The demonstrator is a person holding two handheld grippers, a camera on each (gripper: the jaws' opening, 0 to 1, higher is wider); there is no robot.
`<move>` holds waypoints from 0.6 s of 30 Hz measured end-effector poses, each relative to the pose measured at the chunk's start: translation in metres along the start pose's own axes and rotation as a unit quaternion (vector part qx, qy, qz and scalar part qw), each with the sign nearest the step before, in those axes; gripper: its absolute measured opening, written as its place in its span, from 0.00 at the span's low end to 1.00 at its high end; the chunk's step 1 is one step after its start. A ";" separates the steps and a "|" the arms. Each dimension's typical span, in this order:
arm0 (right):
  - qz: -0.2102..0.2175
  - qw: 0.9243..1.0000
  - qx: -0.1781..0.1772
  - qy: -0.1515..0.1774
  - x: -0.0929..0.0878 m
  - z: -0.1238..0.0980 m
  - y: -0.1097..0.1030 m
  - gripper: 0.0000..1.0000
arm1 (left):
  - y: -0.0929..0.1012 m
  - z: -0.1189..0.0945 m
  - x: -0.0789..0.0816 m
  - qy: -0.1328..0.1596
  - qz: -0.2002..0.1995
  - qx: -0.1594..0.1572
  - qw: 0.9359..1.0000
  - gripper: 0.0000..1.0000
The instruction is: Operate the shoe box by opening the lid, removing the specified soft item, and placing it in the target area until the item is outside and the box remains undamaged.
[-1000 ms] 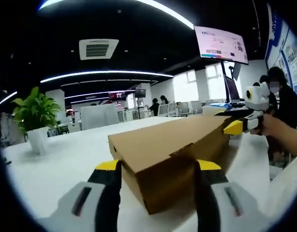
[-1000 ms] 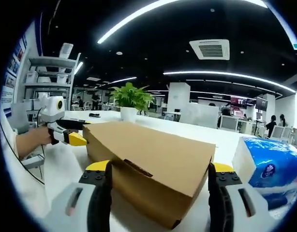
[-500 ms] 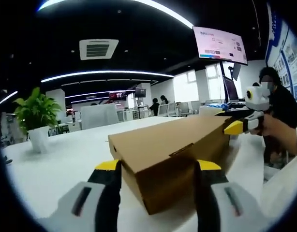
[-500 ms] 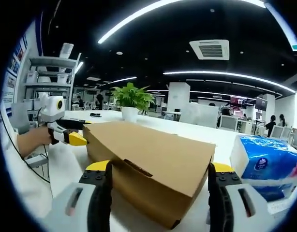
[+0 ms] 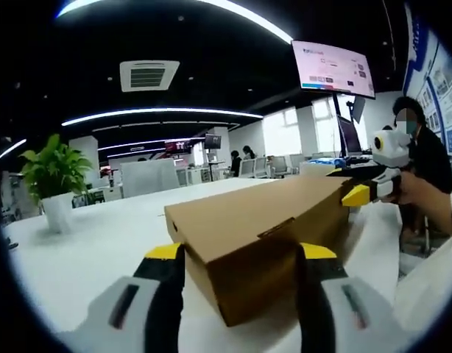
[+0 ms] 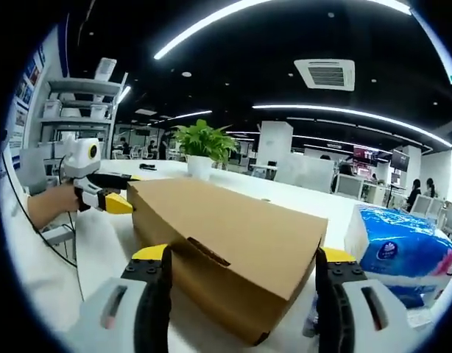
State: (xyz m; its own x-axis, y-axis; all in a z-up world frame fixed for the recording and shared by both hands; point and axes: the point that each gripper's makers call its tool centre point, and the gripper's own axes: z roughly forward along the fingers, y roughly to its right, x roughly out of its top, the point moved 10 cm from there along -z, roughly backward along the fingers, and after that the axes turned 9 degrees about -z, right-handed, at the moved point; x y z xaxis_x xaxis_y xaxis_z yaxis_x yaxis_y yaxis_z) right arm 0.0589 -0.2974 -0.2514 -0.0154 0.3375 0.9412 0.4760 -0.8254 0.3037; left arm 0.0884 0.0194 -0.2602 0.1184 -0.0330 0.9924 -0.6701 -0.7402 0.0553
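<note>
A closed brown cardboard shoe box lies on a white desk, its lid down, with one gripper at each end.

In the left gripper view, the left gripper has its yellow-tipped fingers spread wide, one on either side of the near end of the box — whether they press against the cardboard I cannot tell. At the far end the right gripper comes in from the right, held by a hand.

In the right gripper view, the right gripper straddles its own end of the shoe box the same way, fingers wide apart. A blue pack of tissues sits just beside the box on the right. The left gripper shows at the far corner. A potted plant stands further back on the desk.
</note>
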 end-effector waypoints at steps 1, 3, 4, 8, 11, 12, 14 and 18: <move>-0.001 1.000 0.001 -0.002 0.000 -0.001 0.001 0.82 | 0.000 -0.001 0.000 0.000 -0.001 0.000 1.000 0.62; -0.001 1.000 0.003 -0.001 0.000 -0.001 0.002 0.82 | 0.001 -0.002 -0.001 0.001 -0.001 0.000 1.000 0.61; -0.003 1.000 0.003 0.000 0.000 -0.001 0.002 0.82 | 0.001 -0.002 -0.001 0.001 0.000 0.000 1.000 0.61; -0.010 1.000 0.008 -0.002 0.000 -0.001 0.004 0.82 | 0.002 -0.003 -0.001 0.000 0.001 0.001 1.000 0.60; -0.011 1.000 0.008 -0.003 0.000 -0.001 0.003 0.82 | 0.002 -0.004 -0.001 -0.001 0.003 0.000 1.000 0.60; -0.011 1.000 0.008 -0.002 0.000 -0.001 0.003 0.82 | 0.002 -0.004 -0.001 -0.001 0.003 0.000 1.000 0.60; -0.010 1.000 0.006 -0.001 0.000 -0.001 0.003 0.82 | 0.002 -0.004 -0.001 -0.001 0.002 0.000 1.000 0.60; 0.003 1.000 0.007 0.005 0.000 -0.001 0.003 0.83 | 0.002 -0.004 -0.001 0.000 0.002 0.002 1.000 0.61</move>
State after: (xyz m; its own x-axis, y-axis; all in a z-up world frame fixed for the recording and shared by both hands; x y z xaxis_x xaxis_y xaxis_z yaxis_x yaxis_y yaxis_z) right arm 0.0591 -0.3006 -0.2499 -0.0216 0.3287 0.9442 0.4881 -0.8208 0.2969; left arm 0.0838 0.0205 -0.2606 0.1150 -0.0356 0.9927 -0.6680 -0.7424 0.0508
